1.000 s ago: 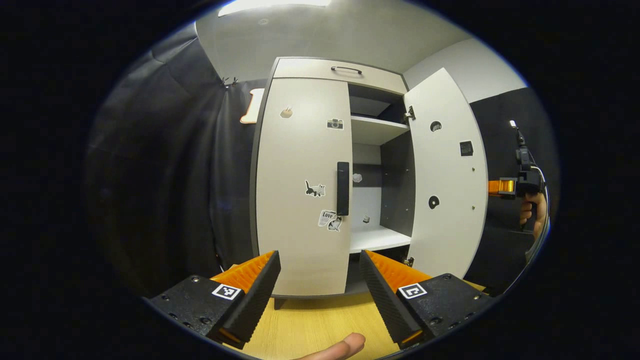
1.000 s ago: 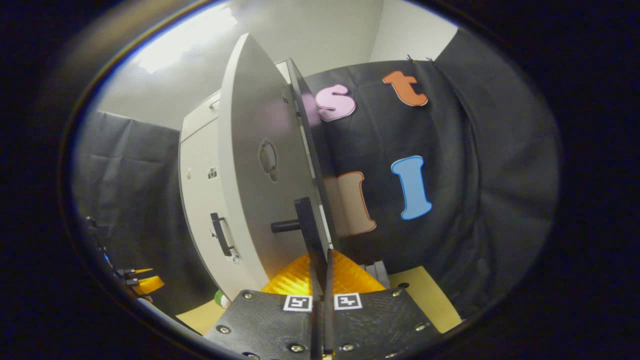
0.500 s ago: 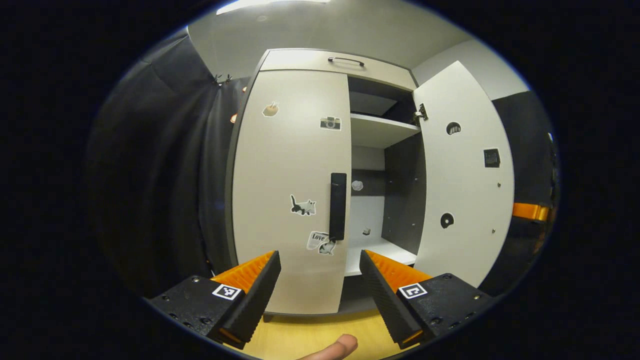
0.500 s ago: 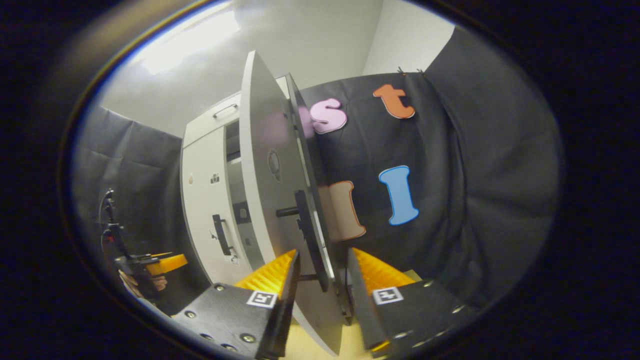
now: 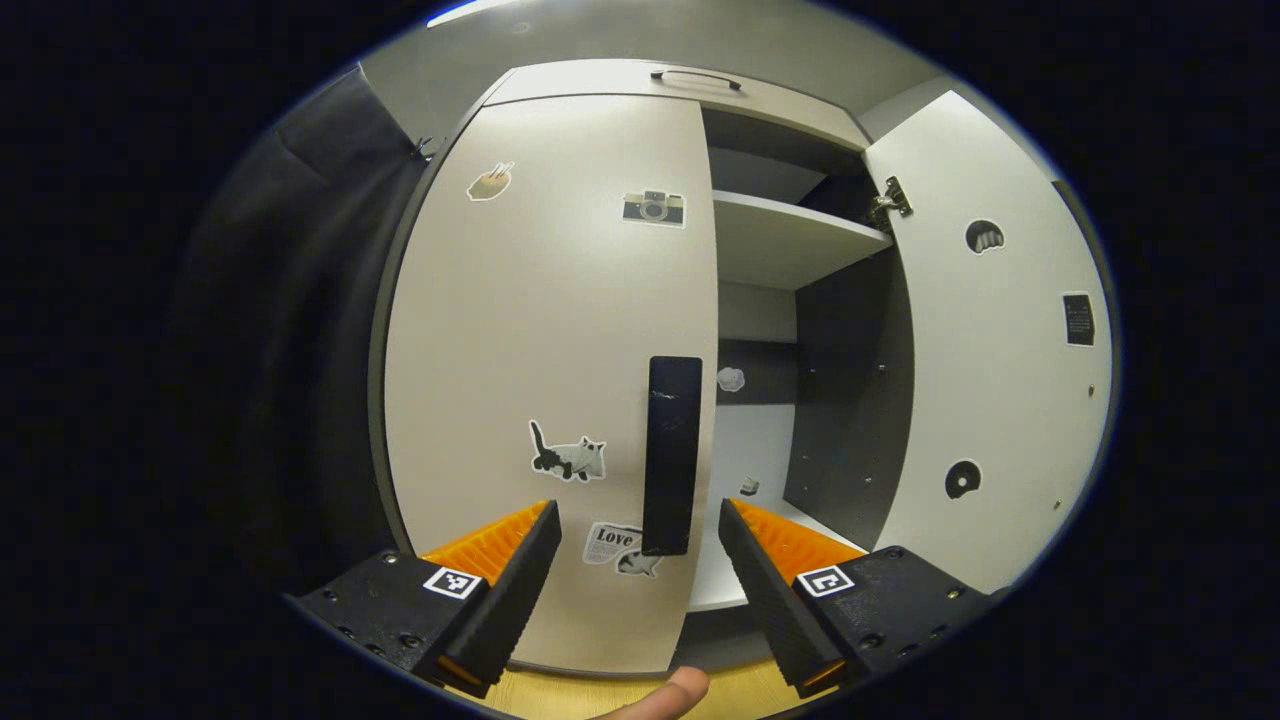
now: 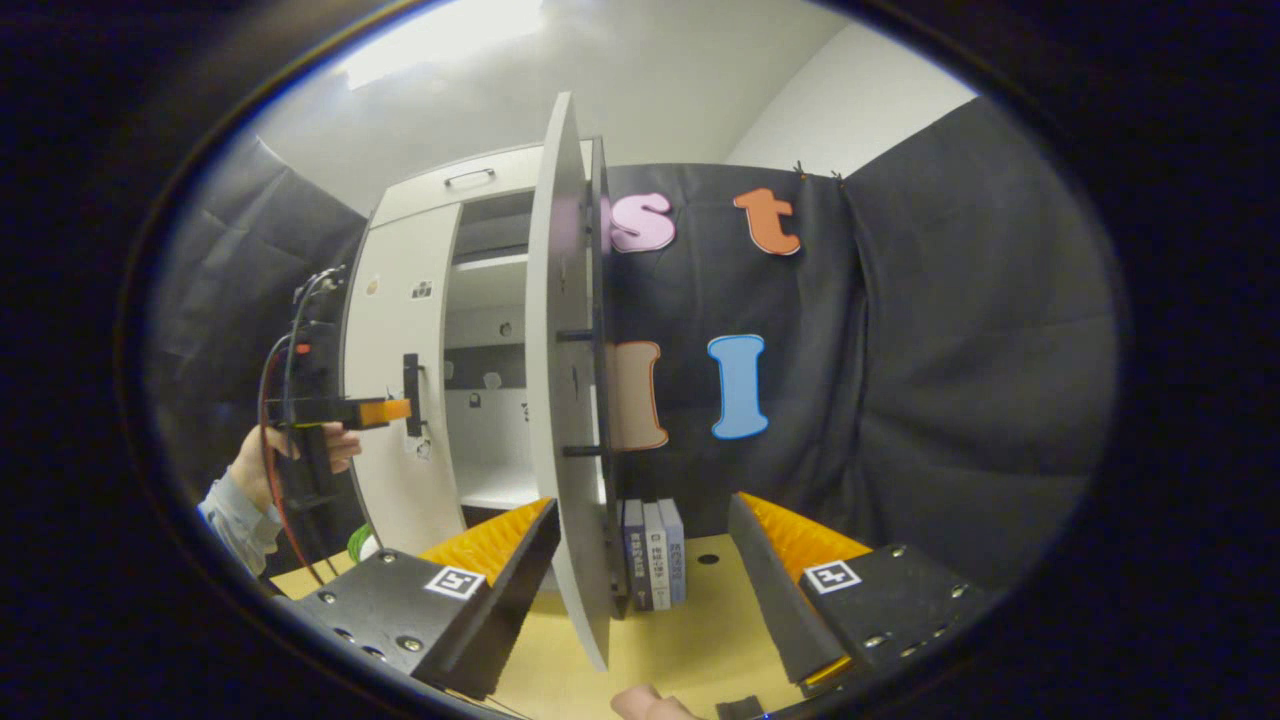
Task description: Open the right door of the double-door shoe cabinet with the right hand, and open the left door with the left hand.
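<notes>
In the left gripper view the left gripper has its jaws released, with a wide gap between the fingers. The left door of the cabinet is shut and stands straight ahead of the jaws. Its dark handle runs upright beside the door's free edge, and its lower end sits in the gap between the jaws, a little nearer the right finger; whether either finger touches it cannot be told. Right of that edge the cabinet stands open: a shelf above the jaws, a lower shelf behind the right finger, and clear room between. The right door is swung out well to the right of the jaws, inner face showing. A fingertip shows below the jaws, over the desk.

In the right gripper view the right gripper also has its jaws released. The right door is seen edge-on, its free edge rising from the gap between the jaws, nearer the left finger, with open room on the right side of the gap. Its handle stands out on the side towards the right finger, above the jaws. Books stand on the desk just beyond the door's lower edge. Far to the left of the jaws, a hand holds the left gripper close to the left door's handle.
</notes>
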